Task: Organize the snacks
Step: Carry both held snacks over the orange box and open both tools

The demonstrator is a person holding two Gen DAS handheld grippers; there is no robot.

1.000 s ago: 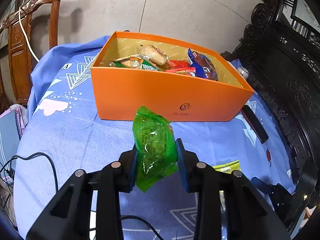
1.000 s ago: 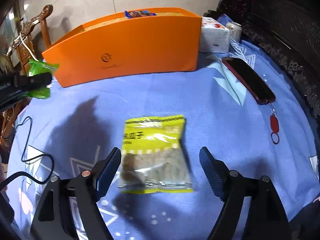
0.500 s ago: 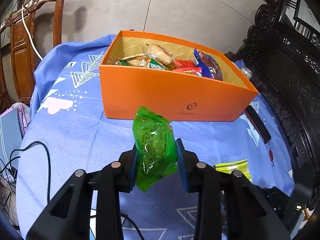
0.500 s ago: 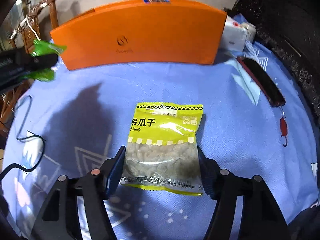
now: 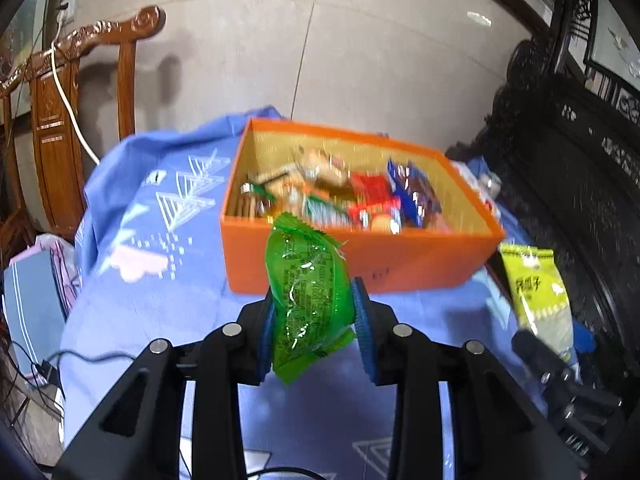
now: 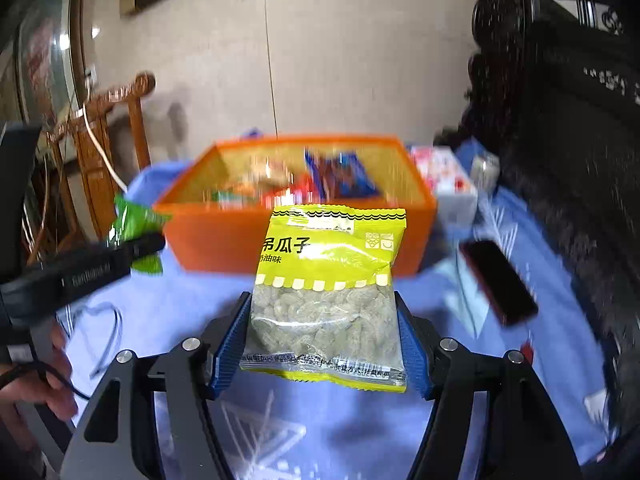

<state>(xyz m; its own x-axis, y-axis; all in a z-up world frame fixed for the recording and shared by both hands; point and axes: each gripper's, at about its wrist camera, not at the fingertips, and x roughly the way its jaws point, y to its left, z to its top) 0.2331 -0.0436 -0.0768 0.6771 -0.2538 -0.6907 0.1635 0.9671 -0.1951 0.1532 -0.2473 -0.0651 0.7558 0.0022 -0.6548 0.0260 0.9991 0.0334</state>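
Observation:
My left gripper point(image 5: 314, 330) is shut on a green snack packet point(image 5: 308, 296) and holds it in the air in front of the orange box point(image 5: 400, 260). The box holds several snack packets. My right gripper point(image 6: 324, 340) is shut on a yellow packet of seeds point(image 6: 328, 292), lifted off the blue tablecloth and facing the orange box point(image 6: 224, 240). The yellow packet point(image 5: 536, 292) also shows at the right of the left wrist view. The left gripper with the green packet point(image 6: 136, 224) shows at the left of the right wrist view.
A dark phone point(image 6: 498, 280) lies on the blue cloth right of the box, with a white tissue pack point(image 6: 452, 188) and a can point(image 6: 486, 170) behind it. A carved wooden chair point(image 5: 60, 120) stands left; dark carved furniture point(image 5: 580, 180) stands right. A black cable point(image 5: 80, 358) lies at the left.
My right gripper closed on the yellow seed packet and lifted it off the cloth toward the box. My left gripper rose with the green packet, so the box's inside shows more.

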